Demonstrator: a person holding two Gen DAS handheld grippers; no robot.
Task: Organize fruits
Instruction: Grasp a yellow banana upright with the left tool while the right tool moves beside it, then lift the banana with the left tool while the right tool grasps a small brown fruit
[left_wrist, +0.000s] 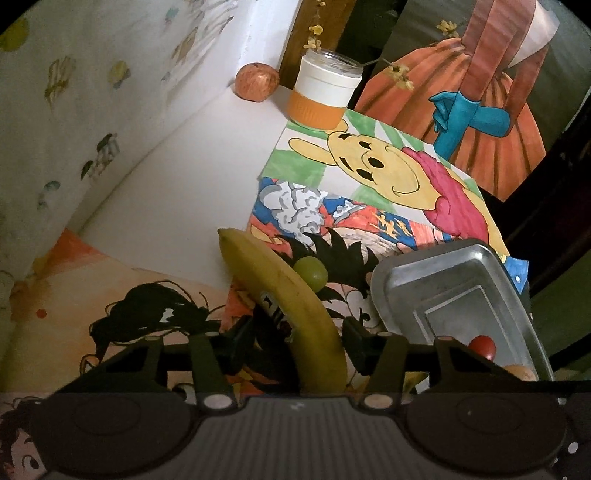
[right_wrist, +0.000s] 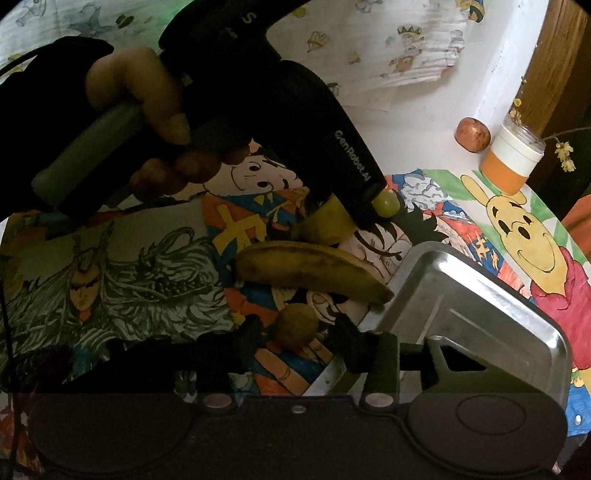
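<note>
Yellow banana (left_wrist: 284, 295) lies between the left gripper (left_wrist: 295, 332) jaws.

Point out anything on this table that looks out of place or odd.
The apple sits alone in the far corner beside the jar, well away from the other fruit. The banana near the metal tray has dark brown patches on its skin, so it looks overripe. Only a small red fruit shows in the tray; nothing is spilled.

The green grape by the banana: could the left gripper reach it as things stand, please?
Probably not yet. The green grape lies close ahead, but the banana lies between the fingers of the left gripper, so it would have to clear that first.
</note>
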